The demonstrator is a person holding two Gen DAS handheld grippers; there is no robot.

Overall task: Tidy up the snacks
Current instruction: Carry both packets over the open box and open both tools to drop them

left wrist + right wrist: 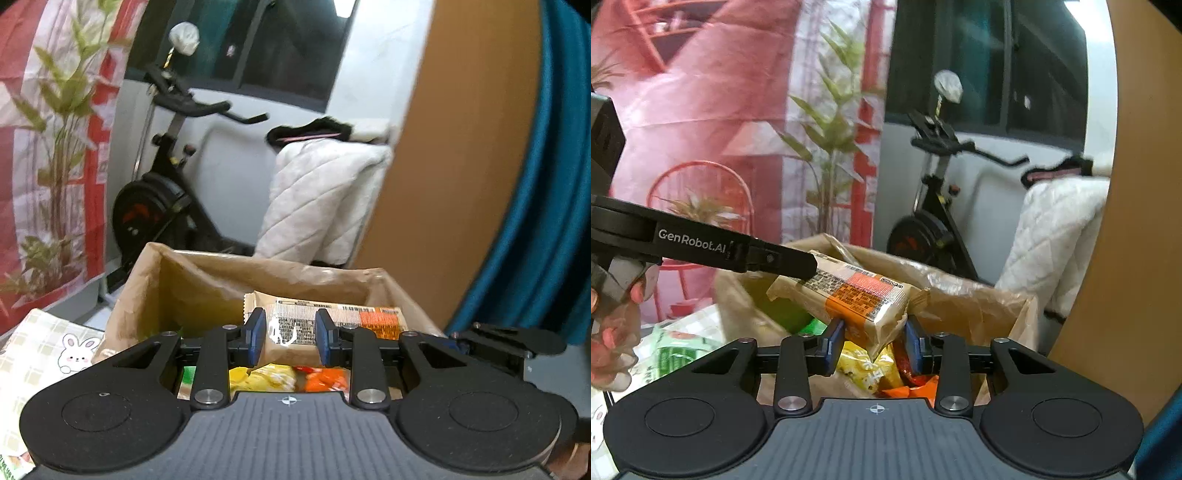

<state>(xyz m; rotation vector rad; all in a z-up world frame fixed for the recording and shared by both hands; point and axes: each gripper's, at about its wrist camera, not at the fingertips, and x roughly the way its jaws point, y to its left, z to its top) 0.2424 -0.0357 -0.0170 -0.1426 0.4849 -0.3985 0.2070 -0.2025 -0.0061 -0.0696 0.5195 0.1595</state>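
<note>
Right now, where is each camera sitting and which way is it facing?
Left wrist: on the left gripper, looking forward and slightly down over the paper bag; its fingers clamp a snack pack.
Right wrist: on the right gripper, facing the same bag; its fingers clamp the pack's other end, and the left gripper and hand show.
Shared: pack, bag, exercise bike.

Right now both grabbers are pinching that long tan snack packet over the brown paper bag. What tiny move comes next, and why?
Probably lower the long tan snack packet with the orange label into the brown paper bag. Left gripper and right gripper each pinch an end, it hangs above the yellow and orange packets inside, and the bag's mouth stands open.
</note>
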